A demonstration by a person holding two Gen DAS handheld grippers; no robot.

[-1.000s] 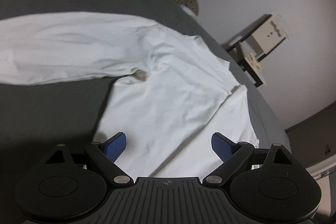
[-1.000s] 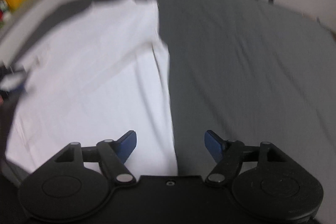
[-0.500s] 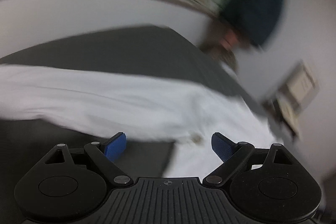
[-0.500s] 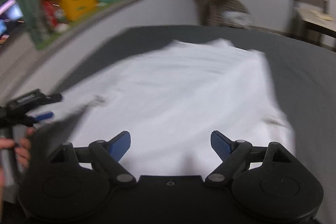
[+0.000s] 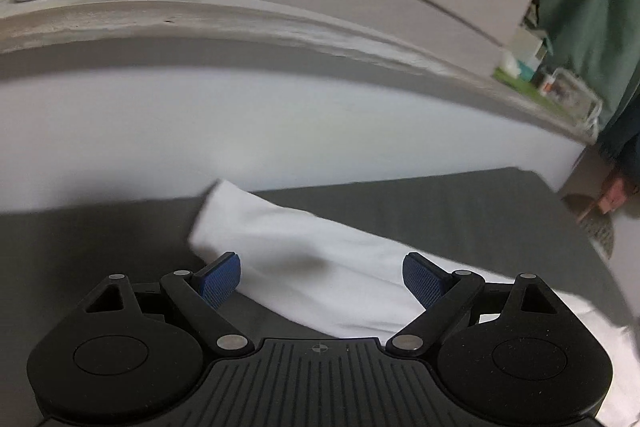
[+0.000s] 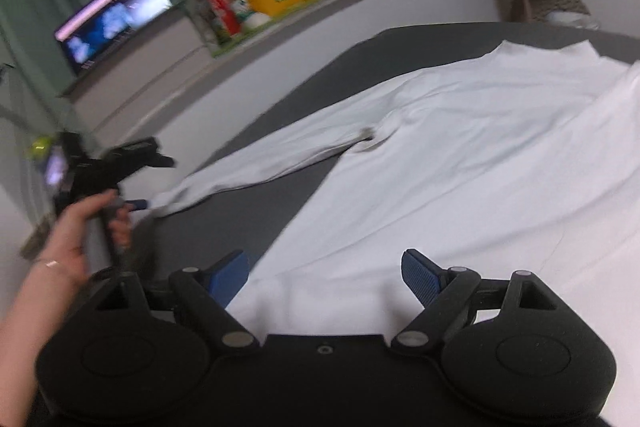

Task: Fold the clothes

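Jaws wide on both grippers over white shirt (image 6: 460, 163).

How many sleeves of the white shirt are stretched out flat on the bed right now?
1. The sleeve runs left from the shirt toward the left gripper. The other sleeve seems folded over the body at the right, partly out of frame.
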